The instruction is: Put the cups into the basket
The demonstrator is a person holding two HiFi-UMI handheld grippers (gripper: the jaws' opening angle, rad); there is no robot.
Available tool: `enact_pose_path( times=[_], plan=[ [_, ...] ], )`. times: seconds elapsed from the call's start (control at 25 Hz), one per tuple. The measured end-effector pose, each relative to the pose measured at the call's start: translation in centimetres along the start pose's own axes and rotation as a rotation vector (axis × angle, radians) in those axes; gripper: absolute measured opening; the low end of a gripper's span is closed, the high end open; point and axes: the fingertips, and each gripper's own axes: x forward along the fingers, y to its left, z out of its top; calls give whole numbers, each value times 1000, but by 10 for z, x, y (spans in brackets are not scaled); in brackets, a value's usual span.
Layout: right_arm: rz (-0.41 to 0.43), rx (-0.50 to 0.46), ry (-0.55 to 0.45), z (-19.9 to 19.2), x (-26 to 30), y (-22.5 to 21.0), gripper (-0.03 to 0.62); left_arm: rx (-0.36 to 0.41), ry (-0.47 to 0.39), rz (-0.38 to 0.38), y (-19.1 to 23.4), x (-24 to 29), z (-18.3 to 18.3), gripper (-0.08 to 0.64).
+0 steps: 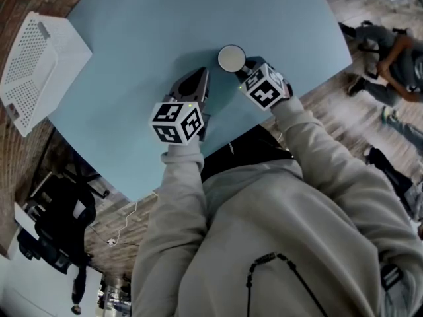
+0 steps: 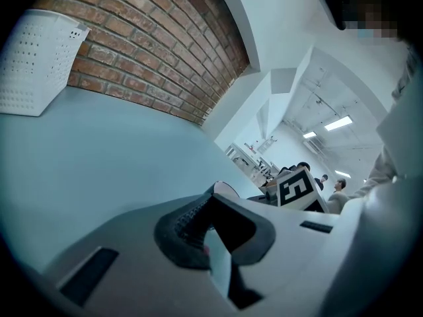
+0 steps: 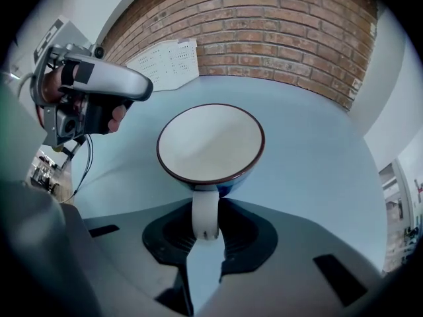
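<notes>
— What sits closest to us?
— Our two grippers, one in each hand, and each carries one marker cube (image 1: 177, 122). The right gripper (image 3: 205, 224) points steeply down, and its jaws are clamped on the white handle of the cup (image 3: 210, 144). The left gripper (image 2: 215, 200) hangs low over the table with its jaws drawn together and nothing between them.

— How many cups do we count?
— One only. It is wide, pale inside, with a dark rim and blue on the outside. It is upright at the near edge of the light blue table (image 1: 165, 25), just in front of our body, with its handle turned toward us. We cannot tell whether its base rests on the tabletop.

— And baskets?
— One as well, a white perforated basket (image 1: 39, 71). It stands at the table's far left corner beside the brick wall (image 3: 264, 38), well apart from the cup.

— What stands between the cup and the basket?
— The left gripper does. We see it just left of the cup, on the basket side. Past it the blue tabletop runs on up to the basket.

— What do we see further off?
— One black office chair (image 1: 59, 233) stands on the floor below the table's left edge. One person (image 1: 390, 55) crouches on the wooden floor (image 1: 344, 104) beyond the table's right side. In the left gripper view a few more people stand far down a bright white room, too small for us to count.
</notes>
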Motion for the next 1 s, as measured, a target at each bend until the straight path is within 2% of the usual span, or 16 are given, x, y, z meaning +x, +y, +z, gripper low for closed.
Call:
enact_pose_path(
  times=[1.0],
  plan=[
    [-14, -28, -47, 15, -14, -2, 72, 14, -10, 7, 0, -2, 12, -5]
  ],
)
